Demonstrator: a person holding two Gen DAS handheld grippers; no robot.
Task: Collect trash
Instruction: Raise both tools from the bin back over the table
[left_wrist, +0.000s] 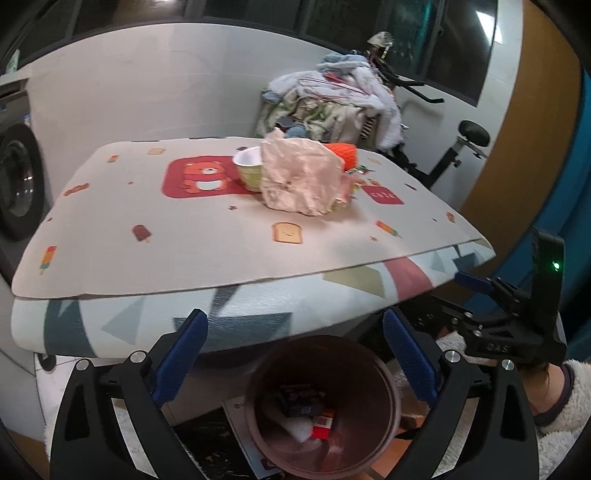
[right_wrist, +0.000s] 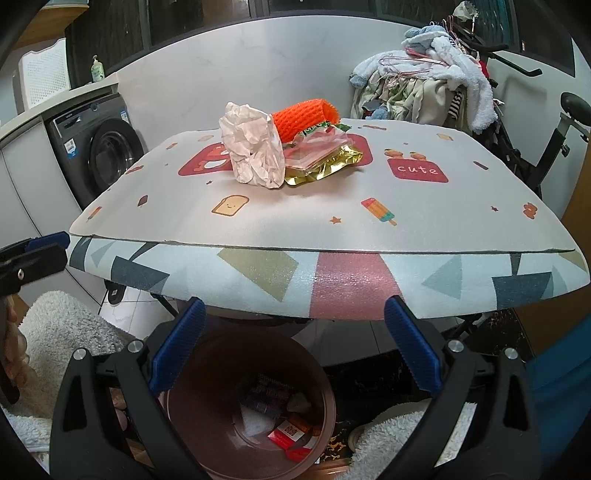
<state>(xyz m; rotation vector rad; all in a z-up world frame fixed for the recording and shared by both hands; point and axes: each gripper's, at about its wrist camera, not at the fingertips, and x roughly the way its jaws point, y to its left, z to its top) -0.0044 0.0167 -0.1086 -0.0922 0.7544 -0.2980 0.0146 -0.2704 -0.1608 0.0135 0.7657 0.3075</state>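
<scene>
A brown trash bin (left_wrist: 325, 406) (right_wrist: 251, 406) stands on the floor below the table's front edge, holding small boxes and wrappers. Both grippers hover above it. My left gripper (left_wrist: 295, 354) is open and empty. My right gripper (right_wrist: 295, 343) is open and empty; it also shows in the left wrist view (left_wrist: 476, 284). On the table lie a crumpled paper bag (left_wrist: 299, 177) (right_wrist: 255, 147), an orange foam net (right_wrist: 306, 118) (left_wrist: 343, 155), a gold foil wrapper (right_wrist: 325, 162) under a clear plastic wrapper (right_wrist: 317, 146), and a green paper cup (left_wrist: 249, 166).
The table (right_wrist: 332, 229) has a cartoon-print mat and a hanging patterned edge just ahead of both grippers. A washing machine (right_wrist: 107, 155) stands at the left. A pile of clothes (right_wrist: 424, 85) and an exercise bike (right_wrist: 554, 147) stand behind at the right.
</scene>
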